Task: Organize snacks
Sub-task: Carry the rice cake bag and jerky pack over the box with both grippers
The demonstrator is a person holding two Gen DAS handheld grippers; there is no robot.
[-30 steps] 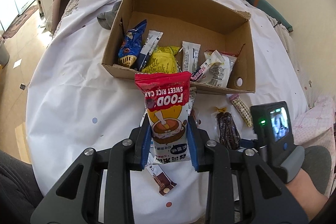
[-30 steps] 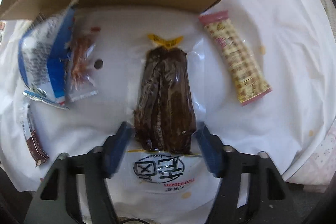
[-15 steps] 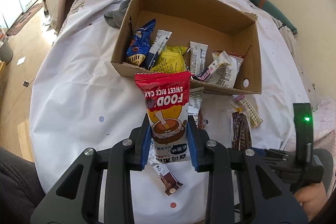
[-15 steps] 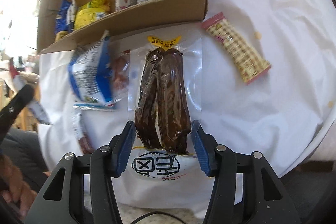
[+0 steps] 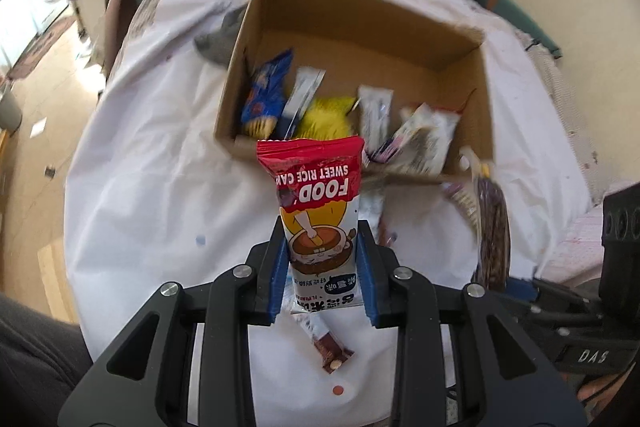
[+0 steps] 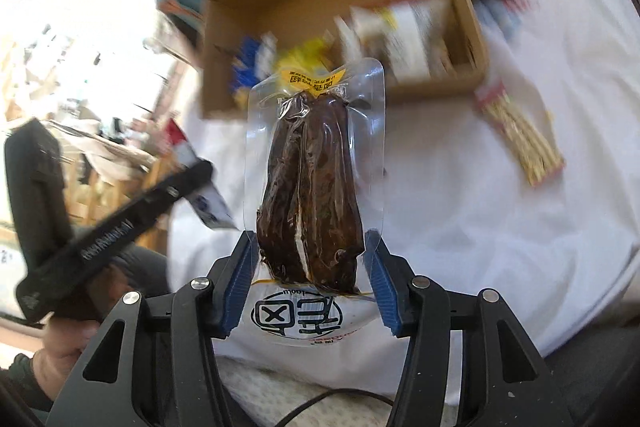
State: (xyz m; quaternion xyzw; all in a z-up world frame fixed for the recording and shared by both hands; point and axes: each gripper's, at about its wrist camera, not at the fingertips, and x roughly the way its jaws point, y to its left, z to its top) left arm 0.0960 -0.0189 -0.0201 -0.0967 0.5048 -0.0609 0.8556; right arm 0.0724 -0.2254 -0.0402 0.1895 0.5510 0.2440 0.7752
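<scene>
The right gripper (image 6: 308, 269) clamps a clear vacuum pack of dark sausages (image 6: 312, 195) between its blue fingers (image 6: 240, 279), lifted above the white sheet (image 6: 460, 227); behind it stands the cardboard box (image 6: 460, 83) of snacks. A striped biscuit pack (image 6: 520, 139) lies beside the box; the left gripper (image 6: 112, 223) shows at the left edge.

Bright daylight throughout, pouring in from the left; upper left corner of the right wrist view blown out to white. Strong fisheye bending at the rims, with black vignette in the corners. Motion blur over the cardboard box (image 6: 340, 7) and the packets inside, in both views. Sharp only up close: blue-padded fingers (image 5: 276, 279) and the wrappers between them. Glare on the clear plastic wrapper (image 6: 316, 163). Soft, faint shadows on the white cloth (image 5: 152, 167).
</scene>
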